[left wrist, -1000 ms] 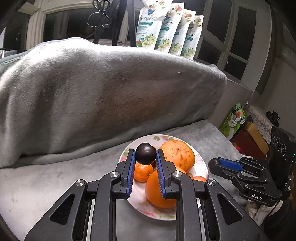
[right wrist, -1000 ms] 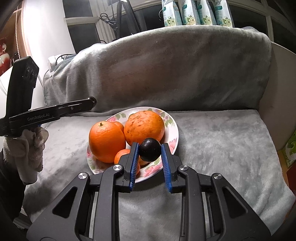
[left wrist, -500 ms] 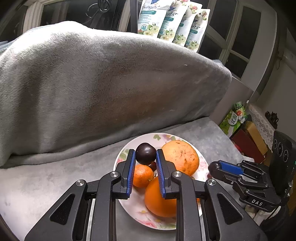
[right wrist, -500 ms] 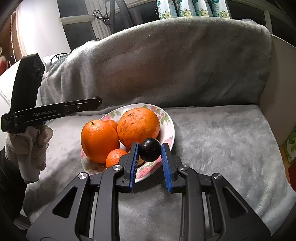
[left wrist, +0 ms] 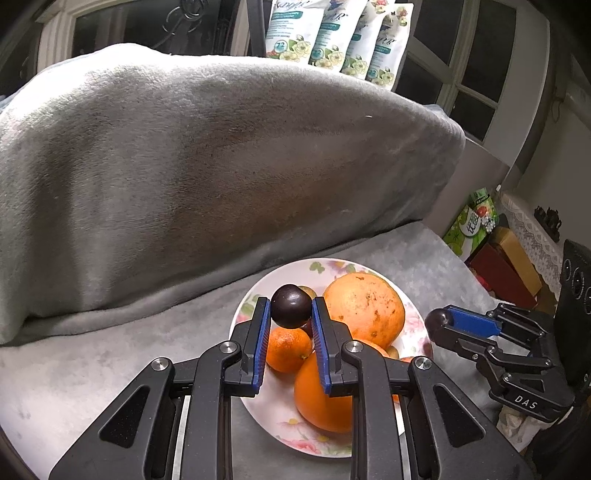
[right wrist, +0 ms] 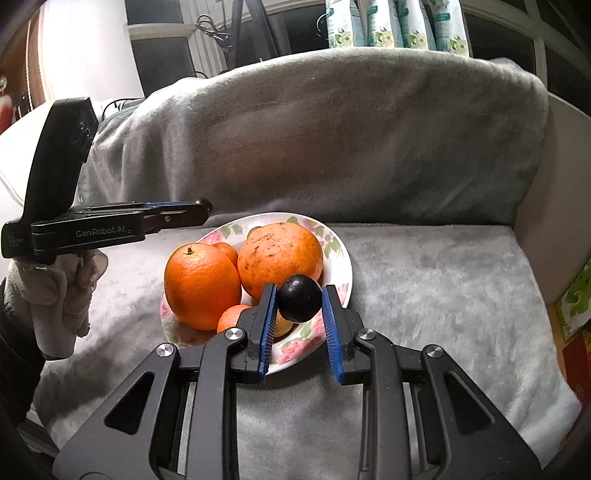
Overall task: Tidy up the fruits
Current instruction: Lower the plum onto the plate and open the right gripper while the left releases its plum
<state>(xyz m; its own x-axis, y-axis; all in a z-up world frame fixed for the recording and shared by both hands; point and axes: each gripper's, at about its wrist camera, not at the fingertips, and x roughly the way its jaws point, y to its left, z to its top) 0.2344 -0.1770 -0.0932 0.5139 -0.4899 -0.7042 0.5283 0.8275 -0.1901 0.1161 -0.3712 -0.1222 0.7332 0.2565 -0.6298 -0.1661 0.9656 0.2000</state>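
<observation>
We held a dark plum (left wrist: 291, 305) clamped in the left gripper (left wrist: 289, 317) and another dark plum (right wrist: 299, 298) clamped in the right gripper (right wrist: 300, 314), both above the floral plate (right wrist: 341, 258) of oranges (right wrist: 201, 286). We judged each should be lowered into a gap before letting go, lest it roll off.

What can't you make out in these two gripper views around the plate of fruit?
- Left wrist view: the bright orange and the plate front are partly hidden behind the left gripper.
- Right wrist view: a pale fruit sits behind the dark plum; kind unclear.
- Pouch print: too small.
</observation>
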